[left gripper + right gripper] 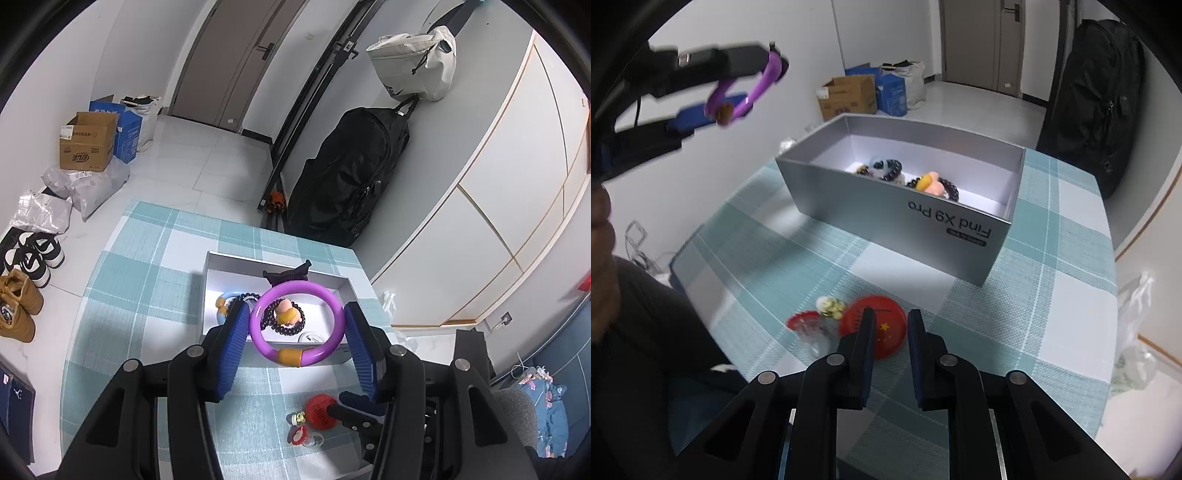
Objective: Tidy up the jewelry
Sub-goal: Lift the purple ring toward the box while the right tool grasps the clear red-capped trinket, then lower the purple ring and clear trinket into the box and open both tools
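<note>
Looking along the left tool (295, 325), we see its two blue pads clamped on the sides of a purple bangle (297, 323) with an orange segment, held up in the air above the near end of the grey box (218, 266). Inside the box lie dark bead bracelets (271, 317) with a peach and yellow charm, a pale blue ring (225, 301) and a small white piece. A black bow (291, 273) rests on the far wall. On the checked desk (147, 280) near us sit a red round badge (319, 411) and small charms (299, 428), with the right tool (351, 406) at the badge.

From the right wrist view, we see the right tool (889, 325) with its fingers a little apart, low over the desk (1052, 295), one finger overlapping the red badge (886, 332); whether it touches we cannot tell. Just left lie a small red charm (803, 321) and a yellow-white one (829, 306). Beyond stands the box (886, 221), bracelets (892, 170) inside. High at left, the left tool (738, 85) grips the bangle (757, 88), well apart from the box.
</note>
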